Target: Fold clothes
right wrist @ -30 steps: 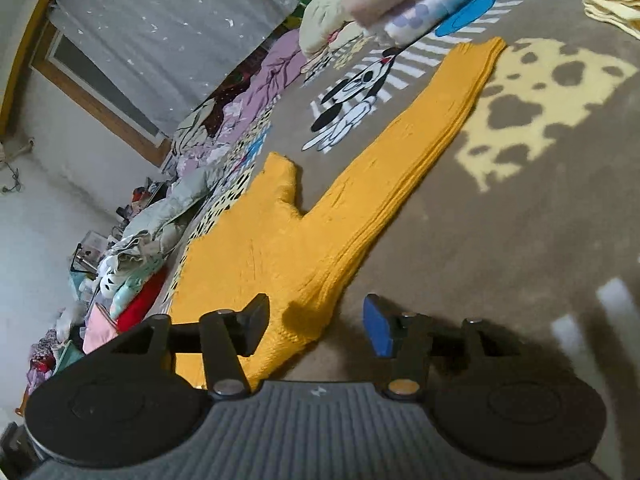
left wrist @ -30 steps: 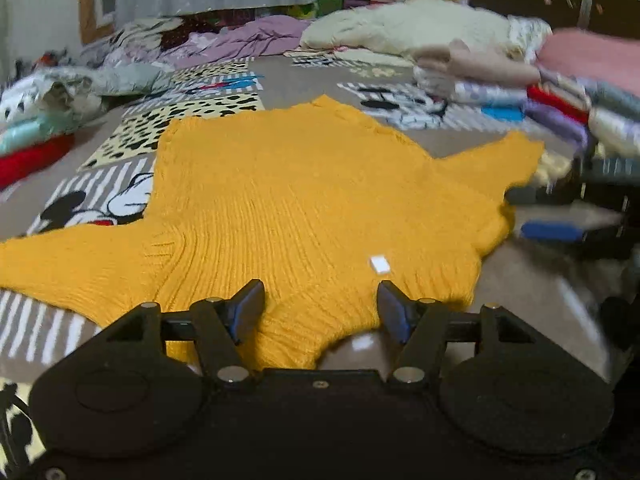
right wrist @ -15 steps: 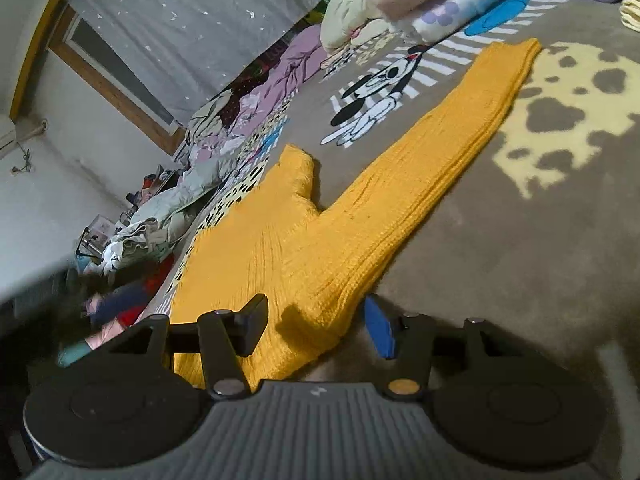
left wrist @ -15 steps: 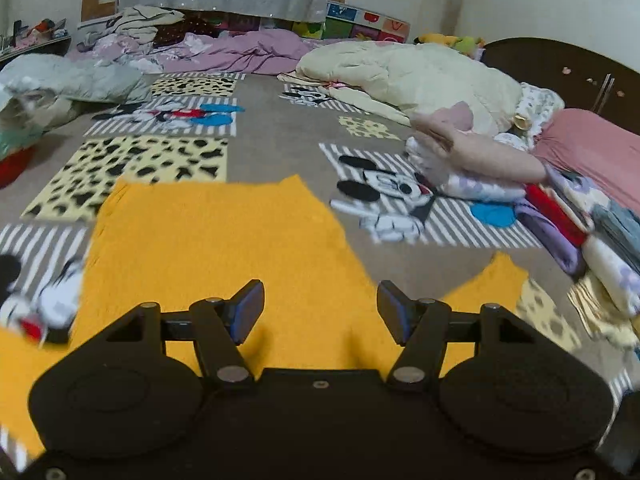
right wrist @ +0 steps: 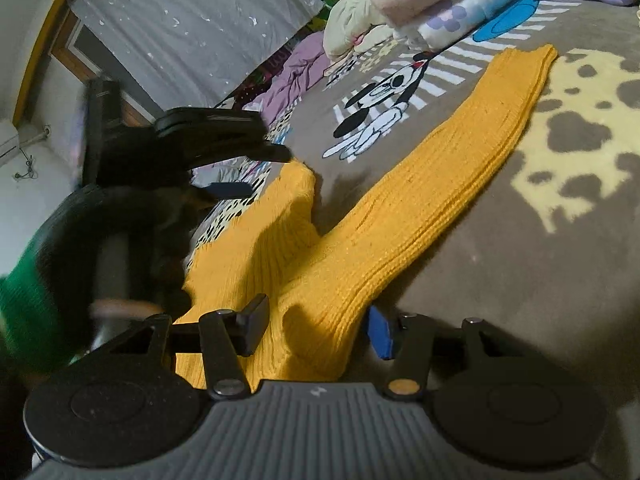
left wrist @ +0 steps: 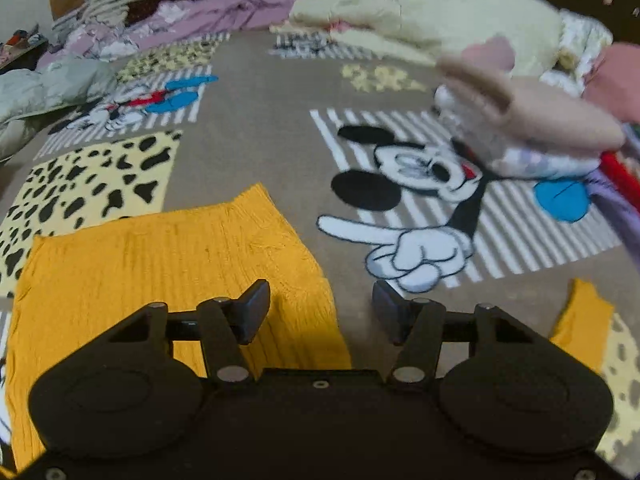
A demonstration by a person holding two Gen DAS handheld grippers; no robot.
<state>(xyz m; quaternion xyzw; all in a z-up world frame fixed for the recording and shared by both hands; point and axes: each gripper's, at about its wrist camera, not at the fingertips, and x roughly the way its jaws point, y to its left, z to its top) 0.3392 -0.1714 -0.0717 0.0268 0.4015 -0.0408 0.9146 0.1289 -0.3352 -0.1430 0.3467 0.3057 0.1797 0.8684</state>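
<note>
Swung over the sweater point(left wrist: 168, 280), left tool point(left wrist: 320, 308) closing empty; only right view shows right tool point(right wrist: 316, 330) apart astride the sleeve point(right wrist: 460, 172).

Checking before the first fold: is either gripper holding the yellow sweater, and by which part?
Neither: the left gripper, closing, spans bare blanket; the right gripper straddles the yellow sweater's shoulder fold without pinching.

A bed is covered by a brown blanket point(left wrist: 260, 128) printed with cartoon mice, striped panels and yellow leopard-spot patches. A mustard-yellow knitted sweater point(left wrist: 168, 264) is spread flat on it, one sleeve point(right wrist: 460, 176) stretched out straight across the blanket. A stack of folded clothes point(left wrist: 532, 136) is set at one edge, and rumpled bedding point(left wrist: 420, 20) is heaped along the far side.
</note>
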